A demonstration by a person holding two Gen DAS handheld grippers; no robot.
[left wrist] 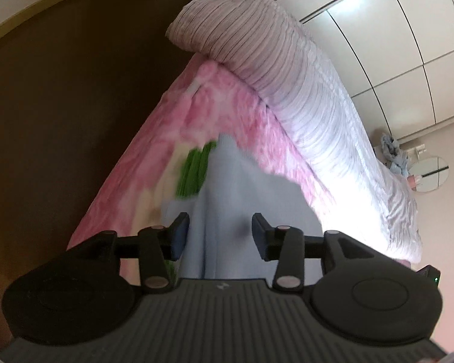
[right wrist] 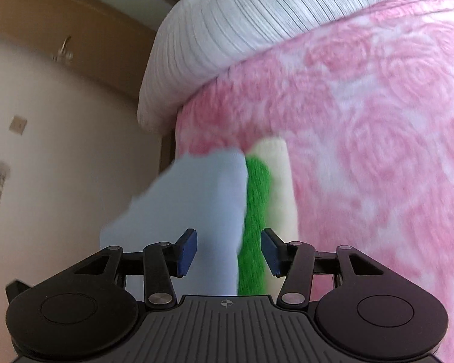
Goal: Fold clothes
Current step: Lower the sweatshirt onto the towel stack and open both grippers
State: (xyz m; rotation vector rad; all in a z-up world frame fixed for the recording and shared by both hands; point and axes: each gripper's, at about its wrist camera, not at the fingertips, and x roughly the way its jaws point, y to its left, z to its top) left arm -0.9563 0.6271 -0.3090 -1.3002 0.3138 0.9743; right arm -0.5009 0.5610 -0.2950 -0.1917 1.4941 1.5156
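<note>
while both hand-held grippers stand with jaws apart, the soft pale blue garment (left wrist: 242, 193) lies between the blue pads of each, apparently pinched by neither; the left gripper (left wrist: 220, 234) and right gripper (right wrist: 228, 249) look about half wide. the garment rests on the fluffy pink rose-patterned blanket (right wrist: 378, 121), partly over a green and cream patch (right wrist: 257, 199), below a ribbed white quilt (left wrist: 302, 90). the risk, as i judge it: closing off-centre catches one layer or the blanket's pile, dragging the fold crooked; blur hides the edges.
</note>
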